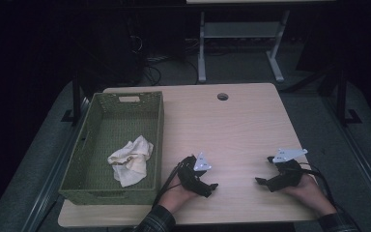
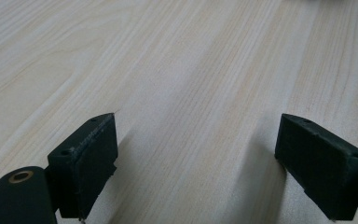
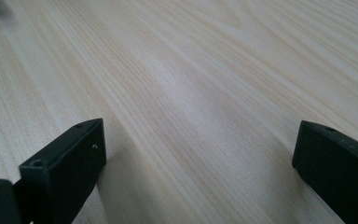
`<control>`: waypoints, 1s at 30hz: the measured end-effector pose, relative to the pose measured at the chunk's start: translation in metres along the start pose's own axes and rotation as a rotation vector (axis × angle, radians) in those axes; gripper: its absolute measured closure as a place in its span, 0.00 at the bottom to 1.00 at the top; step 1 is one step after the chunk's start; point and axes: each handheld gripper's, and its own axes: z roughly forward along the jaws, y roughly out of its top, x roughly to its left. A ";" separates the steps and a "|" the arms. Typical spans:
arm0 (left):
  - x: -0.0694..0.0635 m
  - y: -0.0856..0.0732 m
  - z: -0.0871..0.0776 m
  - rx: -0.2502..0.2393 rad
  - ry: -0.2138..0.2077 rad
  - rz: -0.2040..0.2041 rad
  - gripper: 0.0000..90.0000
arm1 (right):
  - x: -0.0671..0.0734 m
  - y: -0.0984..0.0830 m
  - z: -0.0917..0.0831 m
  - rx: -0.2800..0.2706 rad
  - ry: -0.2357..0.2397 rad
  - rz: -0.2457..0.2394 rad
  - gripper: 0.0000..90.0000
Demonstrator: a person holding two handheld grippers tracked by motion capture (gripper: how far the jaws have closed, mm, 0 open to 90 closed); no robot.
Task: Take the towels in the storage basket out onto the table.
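Left gripper (image 1: pixel 214 185) and right gripper (image 1: pixel 259 181): both rested low on the bare tabletop (image 1: pixel 232 125), pointed toward each other, fingers spread wide with nothing between them. Crumpled white cloth (image 1: pixel 131 161): lodged in the green woven basket (image 1: pixel 77 164) at the tabletop's left edge, best approached from above by the nearer left gripper and pinched at a raised fold. Surroundings: pale wood-grain surface with a cable hole (image 1: pixel 222 96), a dim room, a white desk frame (image 1: pixel 241 38) behind.

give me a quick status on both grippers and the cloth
Left gripper open, empty, on table. Right gripper same. Cloth crumpled in green basket. Nothing between.
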 end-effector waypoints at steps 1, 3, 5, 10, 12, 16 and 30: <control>0.000 0.000 0.000 0.000 0.000 0.000 0.14 | 0.000 0.000 0.000 0.000 0.000 0.000 0.03; 0.000 0.001 0.000 0.006 0.000 0.001 0.14 | 0.000 0.000 0.000 0.000 0.000 0.000 0.03; 0.001 0.002 0.000 0.013 -0.003 -0.005 0.14 | 0.000 0.000 0.000 0.000 0.000 -0.002 0.03; 0.001 0.003 -0.002 0.028 -0.018 -0.029 0.14 | 0.000 0.000 0.000 0.000 0.000 -0.001 0.03; 0.001 0.004 -0.003 0.035 -0.025 -0.037 0.14 | 0.000 0.000 0.000 0.000 0.000 -0.001 0.03; 0.001 0.005 -0.005 0.032 -0.023 -0.053 0.14 | 0.000 0.000 0.000 0.000 0.000 -0.001 0.03; 0.004 0.014 -0.021 0.006 -0.001 -0.099 0.14 | 0.000 0.000 0.000 0.000 0.000 -0.001 0.03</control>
